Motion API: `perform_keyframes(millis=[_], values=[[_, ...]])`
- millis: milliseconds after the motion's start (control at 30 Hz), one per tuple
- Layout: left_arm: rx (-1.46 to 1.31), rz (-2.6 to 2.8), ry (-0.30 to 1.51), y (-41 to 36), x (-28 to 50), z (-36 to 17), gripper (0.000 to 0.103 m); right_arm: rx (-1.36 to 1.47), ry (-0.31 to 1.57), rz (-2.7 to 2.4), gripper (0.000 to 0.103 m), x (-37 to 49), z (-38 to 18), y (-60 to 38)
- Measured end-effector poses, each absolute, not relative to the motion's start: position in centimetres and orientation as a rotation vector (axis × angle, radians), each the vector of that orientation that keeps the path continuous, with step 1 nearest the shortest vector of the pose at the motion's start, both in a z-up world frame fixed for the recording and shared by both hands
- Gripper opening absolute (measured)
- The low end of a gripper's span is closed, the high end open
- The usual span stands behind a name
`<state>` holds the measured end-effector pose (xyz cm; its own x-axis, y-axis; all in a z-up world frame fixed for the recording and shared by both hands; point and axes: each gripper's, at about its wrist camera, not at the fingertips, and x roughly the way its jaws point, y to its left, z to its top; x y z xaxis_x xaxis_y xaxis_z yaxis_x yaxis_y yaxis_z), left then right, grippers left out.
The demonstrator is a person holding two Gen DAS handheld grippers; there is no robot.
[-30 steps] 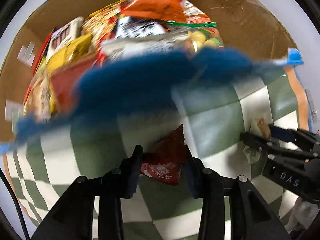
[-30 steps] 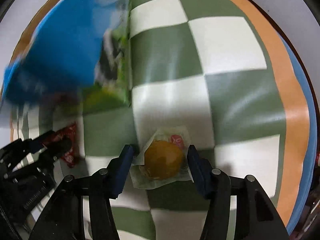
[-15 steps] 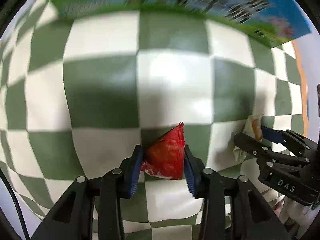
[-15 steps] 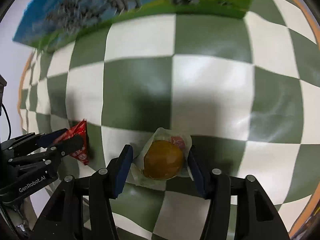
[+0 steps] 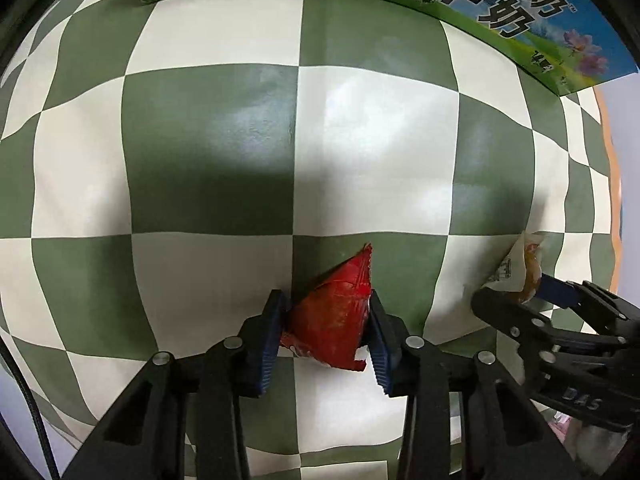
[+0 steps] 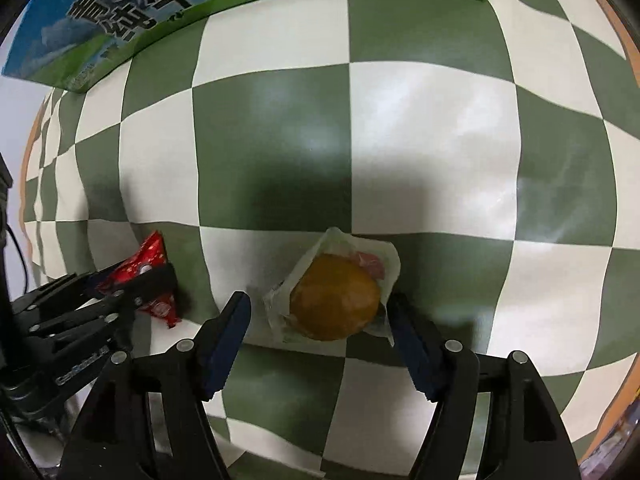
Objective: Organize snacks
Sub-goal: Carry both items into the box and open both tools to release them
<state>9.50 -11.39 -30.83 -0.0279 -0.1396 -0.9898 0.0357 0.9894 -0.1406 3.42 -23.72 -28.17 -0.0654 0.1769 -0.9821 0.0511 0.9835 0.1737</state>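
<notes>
Left gripper (image 5: 327, 322): fingers pressed against both sides of a red triangular snack packet (image 5: 334, 320), which is pinched between the blue pads. The packet's lower edge sits low between the fingers and its tip points away from the camera; whether it rests on the surface or is lifted clear cannot be told. Seen from the right wrist view, the same packet (image 6: 150, 276) is partly covered by the left gripper's black fingers, only its red upper corner and lower edge showing.

Right gripper (image 6: 320, 322): fingers spread, one on each side of a round brown bun in a clear wrapper (image 6: 335, 296). The right pad appears to touch the wrapper's edge; a gap remains at the left pad. The bun is not clamped. In the left wrist view the bun (image 5: 520, 270) is seen edge-on and mostly hidden behind the right gripper (image 5: 524, 298), so little detail can be made out.

Both items lie on, or just over, the green-and-white checked cloth (image 5: 208, 160) covering the tabletop, near each other but apart.

A blue-and-green printed carton (image 5: 500, 12) stands at the far edge; it is cut off by the frame, and its contents are out of sight. In the right wrist view the carton (image 6: 120, 12) is likewise cropped.
</notes>
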Motion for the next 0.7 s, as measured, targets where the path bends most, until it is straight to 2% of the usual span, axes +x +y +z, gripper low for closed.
perform_keyframes(millis=[33, 100, 133, 467, 700], values=[[-0.076, -0.141, 1.594, -11.5, 9.3, -30.7, 0.035, 0.136, 1.624, 0.096, 0.064, 3.3, -28.2, -23.4], [-0.069, -0.14, 1.594, -11.7, 9.1, -30.4, 0.035, 0.114, 1.603, 0.096, 0.059, 3.1, -28.1, -23.0], [-0.065, -0.141, 1.594, -12.0, 8.9, -30.3, 0.035, 0.098, 1.597, 0.098, 0.049, 2.9, -28.0, -22.8], [-0.075, -0.189, 1.555, -13.9, 10.6, -25.1, 0.035, 0.167, 1.513, 0.15, 0.049, 1.0, -24.1, -24.2], [-0.134, -0.254, 1.446, -12.2, 13.7, -17.7, 0.035, 0.238, 1.408, 0.214, 0.049, 3.4, -17.0, -26.8]])
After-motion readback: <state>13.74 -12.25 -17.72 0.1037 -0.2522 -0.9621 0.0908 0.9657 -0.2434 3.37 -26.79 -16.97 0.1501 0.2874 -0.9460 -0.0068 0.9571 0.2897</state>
